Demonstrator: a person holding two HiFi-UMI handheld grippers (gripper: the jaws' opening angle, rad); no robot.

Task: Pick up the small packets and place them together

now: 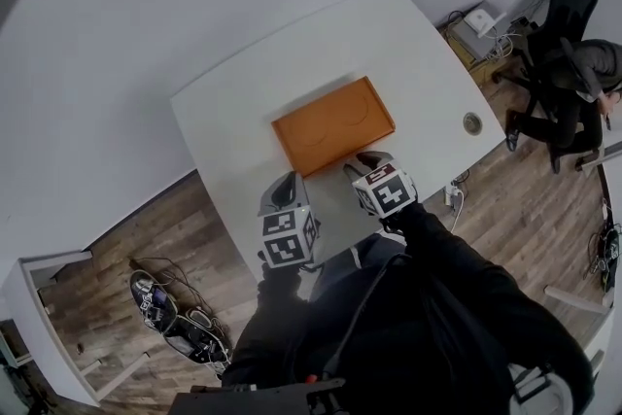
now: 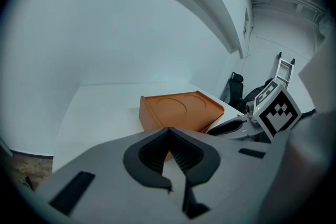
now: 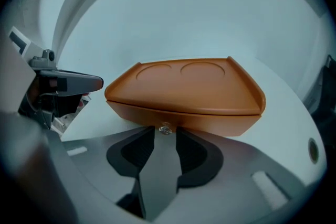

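Note:
An orange box [image 1: 332, 124] with two round recesses in its lid lies in the middle of the white table [image 1: 243, 112]. No small packets show in any view. My right gripper [image 3: 165, 136] points at the box's [image 3: 184, 92] near face. Its jaws are open, with a small clear knob [image 3: 165, 128] in the gap between the tips and the pads apart from it. My left gripper [image 2: 169, 134] hovers just left of it, short of the box's [image 2: 178, 110] corner, tips together with nothing between them. Both grippers, left [image 1: 288, 182] and right [image 1: 362, 162], sit near the table's front edge.
A round cable hole [image 1: 472, 122] sits in the table's right part. A person sits on a chair [image 1: 573, 83] at the far right, beyond the table. Shoes [image 1: 175, 316] lie on the wooden floor at the lower left, next to a white cabinet [image 1: 39, 326].

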